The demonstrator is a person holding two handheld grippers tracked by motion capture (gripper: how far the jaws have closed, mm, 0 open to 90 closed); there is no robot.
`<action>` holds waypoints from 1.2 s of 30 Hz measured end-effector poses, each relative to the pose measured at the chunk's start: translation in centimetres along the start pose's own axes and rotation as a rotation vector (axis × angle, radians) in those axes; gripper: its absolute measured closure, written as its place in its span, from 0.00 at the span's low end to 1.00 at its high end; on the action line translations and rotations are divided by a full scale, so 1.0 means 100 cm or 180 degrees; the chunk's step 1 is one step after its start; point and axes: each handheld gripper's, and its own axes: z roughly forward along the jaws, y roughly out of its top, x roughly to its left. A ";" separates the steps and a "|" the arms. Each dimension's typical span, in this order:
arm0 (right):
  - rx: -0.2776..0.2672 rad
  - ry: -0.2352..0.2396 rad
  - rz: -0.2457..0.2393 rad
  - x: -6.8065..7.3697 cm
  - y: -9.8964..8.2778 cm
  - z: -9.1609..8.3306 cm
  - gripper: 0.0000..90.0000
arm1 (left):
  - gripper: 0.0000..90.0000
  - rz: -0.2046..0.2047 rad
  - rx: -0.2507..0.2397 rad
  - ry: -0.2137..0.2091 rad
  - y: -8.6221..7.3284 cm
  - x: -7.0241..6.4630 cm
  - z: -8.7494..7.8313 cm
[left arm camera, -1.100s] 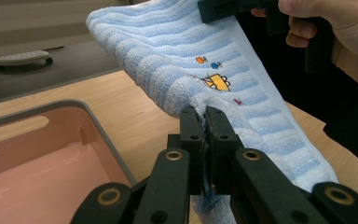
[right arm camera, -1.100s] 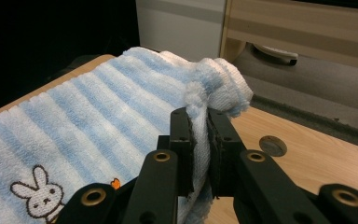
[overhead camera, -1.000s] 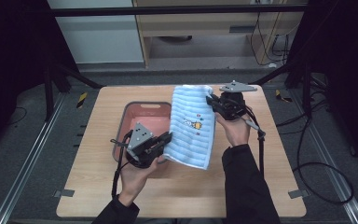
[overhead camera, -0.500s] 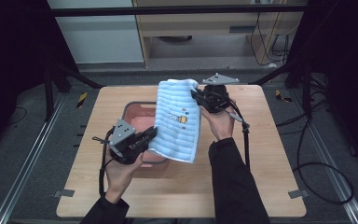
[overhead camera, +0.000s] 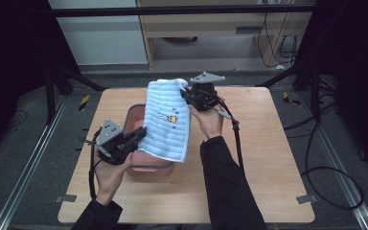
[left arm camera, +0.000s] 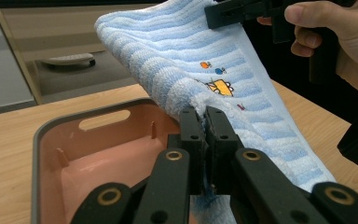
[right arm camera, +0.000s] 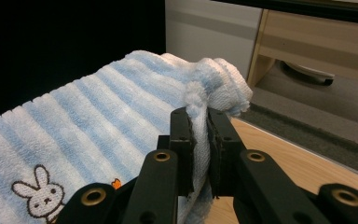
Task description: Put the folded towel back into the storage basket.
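Observation:
A blue-and-white striped towel with a small rabbit picture hangs spread above a pink tub on the wooden table. My left gripper is shut on the towel's lower left edge, over the tub. My right gripper is shut on the towel's upper right corner, held higher and farther back. In the left gripper view the jaws pinch the towel above the tub. In the right gripper view the jaws clamp a bunched corner of the towel.
The tub's grey rim lies left of the table's middle. A cable trails from the right gripper along the forearm. A cabinet with a drawer stands behind the table. Metal rails run along the floor at the left.
Both grippers have carried the towel leftward, from right of the tub to above it. The left gripper dropped toward the table's front left; the right gripper shifted left.

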 end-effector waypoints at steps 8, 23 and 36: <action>-0.0008 0.0083 0.0000 0.008 0.000 0.022 0.91 | 0.96 -0.0085 0.0044 0.0096 -0.006 0.018 0.001; -0.0031 0.0156 -0.0051 0.021 -0.003 0.057 0.91 | 0.96 -0.0136 0.0119 0.0267 -0.018 0.040 0.002; 0.0062 0.0153 -0.0090 0.023 -0.013 0.076 0.91 | 0.96 -0.0130 0.0267 0.0330 -0.030 0.048 0.012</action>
